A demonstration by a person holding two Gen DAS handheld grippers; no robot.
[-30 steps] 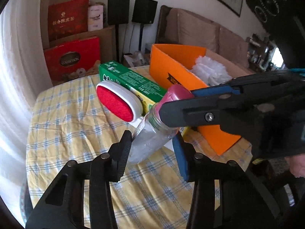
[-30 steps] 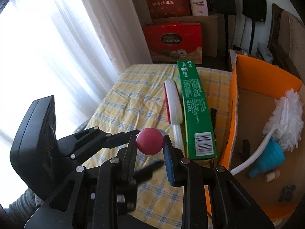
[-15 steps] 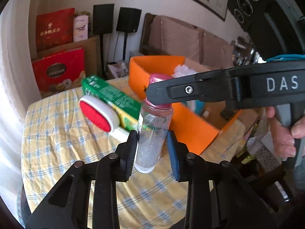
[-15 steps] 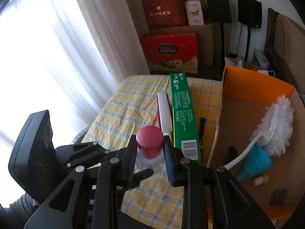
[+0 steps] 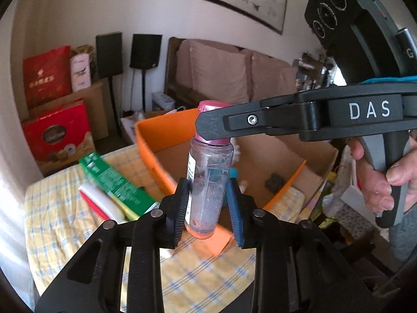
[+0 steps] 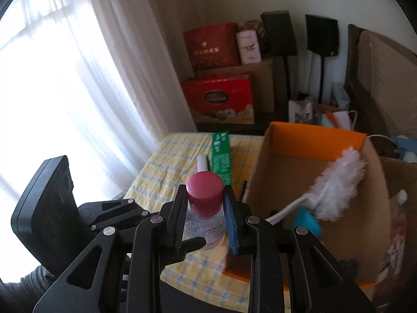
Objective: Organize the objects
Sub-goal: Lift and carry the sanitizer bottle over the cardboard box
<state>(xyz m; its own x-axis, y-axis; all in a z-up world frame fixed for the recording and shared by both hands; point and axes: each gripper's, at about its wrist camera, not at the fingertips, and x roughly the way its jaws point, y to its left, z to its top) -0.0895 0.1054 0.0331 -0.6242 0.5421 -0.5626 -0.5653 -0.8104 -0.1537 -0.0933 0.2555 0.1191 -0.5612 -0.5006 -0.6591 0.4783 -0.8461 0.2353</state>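
A clear plastic bottle [image 5: 211,156] with a pink cap stands upright in the air, above the table near the front corner of the orange cardboard box [image 5: 161,133]. My left gripper [image 5: 207,190] is shut on its lower body, with both pads against the sides. Coming in from the right, my right gripper [image 5: 212,126] is shut on the cap. In the right wrist view the cap sits between the right gripper [image 6: 204,193] pads, the clear bottle [image 6: 206,232] body hangs below them, and the left gripper [image 6: 182,247] reaches in from the lower left.
The orange box [image 6: 312,135] holds a white duster [image 6: 338,182] and a teal item [image 6: 307,221]. On the yellow checked tablecloth [image 5: 65,221] lie a long green carton [image 5: 117,182] and a red-and-white lint brush [image 5: 99,203]. A hand grips the right tool's handle at the right.
Both grippers have risen with the bottle, which went from tilted to upright. The left jaws closed onto its lower body. The table and box now sit lower in view.
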